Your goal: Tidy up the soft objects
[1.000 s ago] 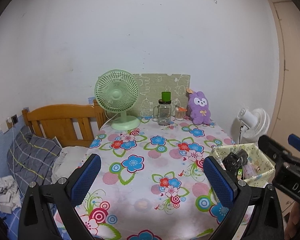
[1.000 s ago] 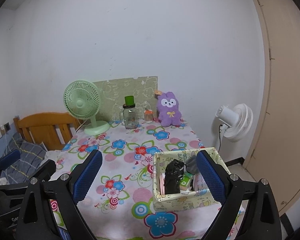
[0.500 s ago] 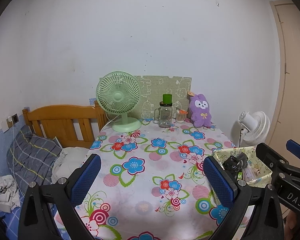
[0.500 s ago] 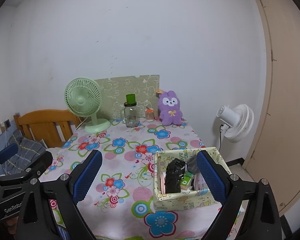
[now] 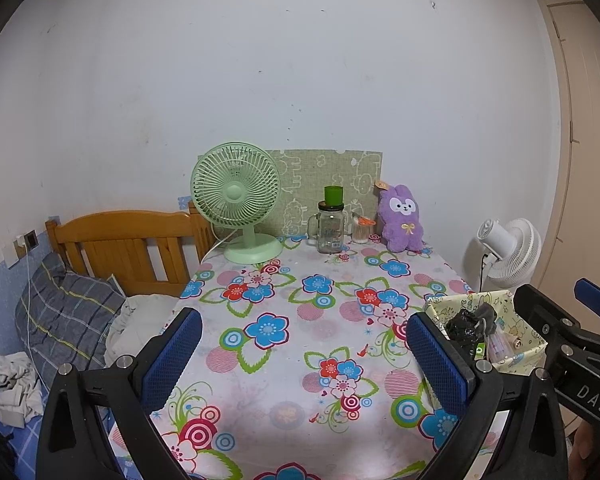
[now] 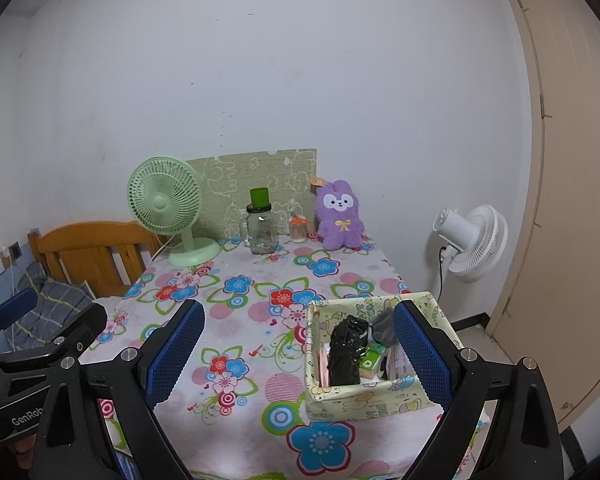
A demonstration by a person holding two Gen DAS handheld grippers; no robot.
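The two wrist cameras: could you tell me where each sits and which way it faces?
Left wrist: on the left gripper, facing the wall across the table; right gripper at its right edge.
Right wrist: on the right gripper, facing likewise above the fabric box; left gripper at its left edge.
Shared: green fan, purple plush.

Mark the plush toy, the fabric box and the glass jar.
plush toy (image 6: 340, 216): right wrist view, on its purple belly.
fabric box (image 6: 364, 402): right wrist view, on its near outer wall.
glass jar (image 5: 330, 232): left wrist view, on its clear body.
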